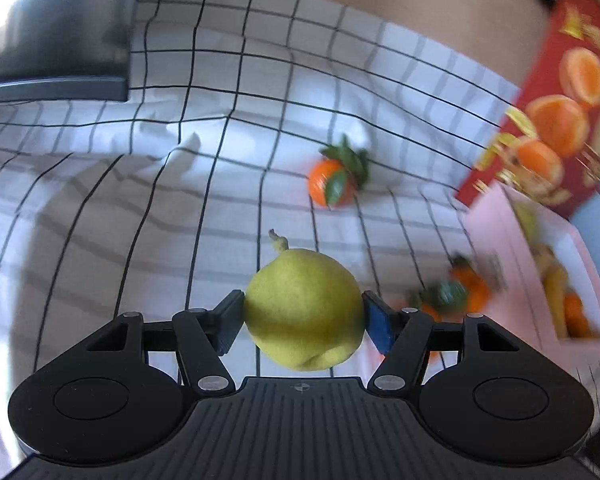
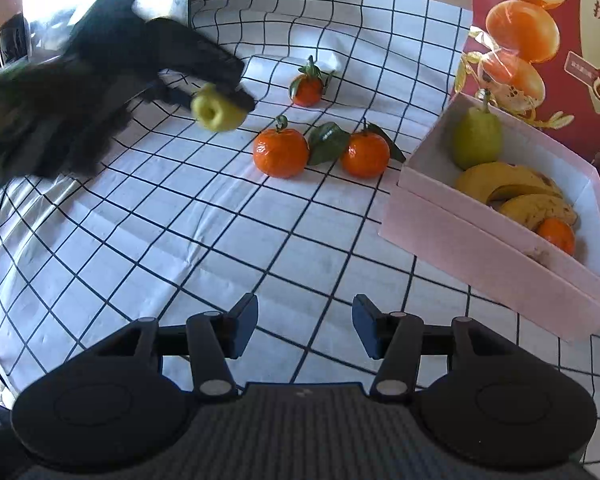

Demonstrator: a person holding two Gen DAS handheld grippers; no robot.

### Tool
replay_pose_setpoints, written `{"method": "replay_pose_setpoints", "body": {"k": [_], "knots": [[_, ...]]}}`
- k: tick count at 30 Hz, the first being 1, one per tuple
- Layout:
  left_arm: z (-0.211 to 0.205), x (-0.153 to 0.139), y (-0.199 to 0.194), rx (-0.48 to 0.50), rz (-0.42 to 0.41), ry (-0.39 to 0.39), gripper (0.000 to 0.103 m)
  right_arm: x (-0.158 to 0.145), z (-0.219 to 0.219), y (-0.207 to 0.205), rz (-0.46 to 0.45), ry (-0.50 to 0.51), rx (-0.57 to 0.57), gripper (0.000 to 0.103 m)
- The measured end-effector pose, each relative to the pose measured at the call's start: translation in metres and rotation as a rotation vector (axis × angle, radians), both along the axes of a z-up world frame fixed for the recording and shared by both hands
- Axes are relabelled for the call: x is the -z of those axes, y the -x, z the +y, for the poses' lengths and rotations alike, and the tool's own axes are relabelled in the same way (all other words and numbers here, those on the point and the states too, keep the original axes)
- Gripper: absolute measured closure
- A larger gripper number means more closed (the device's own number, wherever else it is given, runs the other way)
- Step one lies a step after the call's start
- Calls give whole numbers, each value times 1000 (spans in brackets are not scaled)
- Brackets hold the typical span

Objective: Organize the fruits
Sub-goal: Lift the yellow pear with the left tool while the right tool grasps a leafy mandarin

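Observation:
My left gripper [image 1: 303,318] is shut on a yellow-green pear [image 1: 303,308] and holds it above the checked cloth; the same gripper [image 2: 220,100] and pear [image 2: 217,114] show blurred at the upper left of the right wrist view. Three leafy tangerines lie on the cloth: one far [image 2: 307,89], two nearer [image 2: 281,152] [image 2: 365,154]. A pink box [image 2: 480,256] at the right holds a green pear [image 2: 477,138], bananas [image 2: 512,194] and a tangerine [image 2: 557,235]. My right gripper [image 2: 305,330] is open and empty, low over the cloth in front of the fruits.
A red carton printed with oranges [image 2: 540,32] stands behind the pink box. A dark metal object [image 1: 56,28] sits at the cloth's far left. The checked cloth [image 2: 180,220] covers the table, wrinkled in places.

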State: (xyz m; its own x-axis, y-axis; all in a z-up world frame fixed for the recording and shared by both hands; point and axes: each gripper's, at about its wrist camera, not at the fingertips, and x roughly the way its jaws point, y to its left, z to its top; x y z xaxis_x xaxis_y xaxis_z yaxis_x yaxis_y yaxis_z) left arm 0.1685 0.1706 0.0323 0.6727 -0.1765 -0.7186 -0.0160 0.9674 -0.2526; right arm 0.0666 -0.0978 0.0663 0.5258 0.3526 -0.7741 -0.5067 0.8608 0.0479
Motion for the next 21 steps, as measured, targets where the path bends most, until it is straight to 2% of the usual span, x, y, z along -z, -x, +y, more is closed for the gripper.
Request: {"method": "replay_pose_setpoints", "body": {"k": [7,14,16,18,21], "knots": [[-10,1,66,-39,-5,-7,34,-9,23,-13,-124,14,-83,51],[1,10,94,-73,7,27,34,-26,65,-62,-234,-10,-124,51],[3,11,96,-76,8,43,34,-32,75,-86,-204,-43,-117,51],[4,11,98,-74,10,47,34,-37,86,-119,-129,-102,-89,51],[5,12,100,-71,15,54,34,-37,100,-171,-47,-165,2,51]]}}
